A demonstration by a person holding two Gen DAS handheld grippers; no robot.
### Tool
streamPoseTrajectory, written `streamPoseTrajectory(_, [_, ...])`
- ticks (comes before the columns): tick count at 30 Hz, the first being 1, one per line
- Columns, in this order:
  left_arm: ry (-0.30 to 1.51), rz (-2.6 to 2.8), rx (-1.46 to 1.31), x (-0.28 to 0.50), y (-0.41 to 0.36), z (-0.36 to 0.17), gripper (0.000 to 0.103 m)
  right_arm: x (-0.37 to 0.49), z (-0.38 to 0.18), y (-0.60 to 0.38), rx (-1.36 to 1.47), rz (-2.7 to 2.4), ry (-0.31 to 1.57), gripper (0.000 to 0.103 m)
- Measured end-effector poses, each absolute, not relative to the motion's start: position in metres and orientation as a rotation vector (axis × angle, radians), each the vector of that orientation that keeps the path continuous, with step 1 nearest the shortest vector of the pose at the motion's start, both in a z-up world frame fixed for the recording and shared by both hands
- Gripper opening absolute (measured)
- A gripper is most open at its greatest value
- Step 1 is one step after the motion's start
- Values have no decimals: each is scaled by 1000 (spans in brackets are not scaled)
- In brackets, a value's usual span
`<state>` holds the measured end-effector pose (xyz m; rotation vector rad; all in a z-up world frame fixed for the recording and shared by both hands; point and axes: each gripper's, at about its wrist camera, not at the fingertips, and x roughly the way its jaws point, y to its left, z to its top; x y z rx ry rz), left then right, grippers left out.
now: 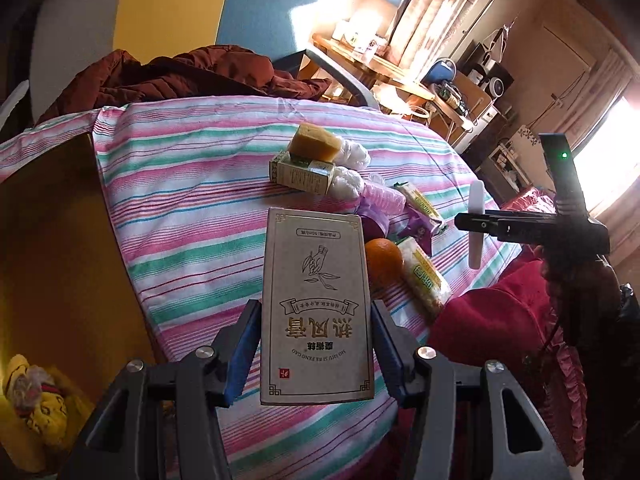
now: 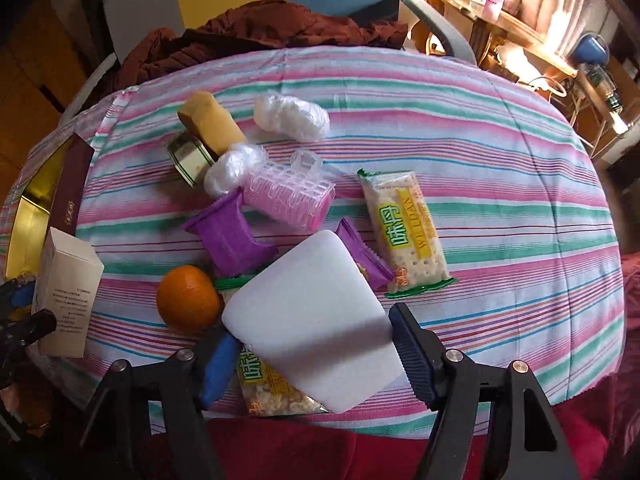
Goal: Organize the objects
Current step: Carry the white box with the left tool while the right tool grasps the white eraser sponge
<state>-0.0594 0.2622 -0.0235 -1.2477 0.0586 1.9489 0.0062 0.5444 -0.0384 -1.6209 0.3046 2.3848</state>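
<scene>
My left gripper (image 1: 316,354) is shut on a tall beige carton (image 1: 316,304) with Chinese print, held above the striped cloth (image 1: 180,216); the carton also shows in the right wrist view (image 2: 68,292) at the left. My right gripper (image 2: 312,354) is shut on a white foam block (image 2: 312,320), held over a cracker packet (image 2: 272,388); the gripper shows in the left wrist view (image 1: 476,226). On the cloth lie an orange (image 2: 188,302), purple wrappers (image 2: 230,236), a pink hair roller (image 2: 288,198), a second cracker packet (image 2: 408,232), a yellow sponge (image 2: 212,124), a green-striped box (image 2: 188,160) and white plastic bundles (image 2: 292,116).
An open gold-lined box (image 2: 36,212) with a brown lid sits at the cloth's left edge. A brown jacket (image 2: 264,28) lies on the chair behind. A cluttered desk (image 2: 520,28) stands at the back right. Red fabric (image 2: 280,452) lies at the near edge.
</scene>
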Motion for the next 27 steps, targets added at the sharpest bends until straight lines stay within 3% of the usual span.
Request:
streamPoseTrajectory(9, [-86,2114,-1181,-65,178,9,55,16,35,473,-1338,2627,400,72])
streamPoseTrajectory(20, [-230,2451,-1204,-110,30,10,55,-55,26,314,-1438,2921,519,73])
streamPoseTrajectory(27, [-259,2543,-1254,-143,-17,-9,55,-103,2,241,-1573,2942,523,73])
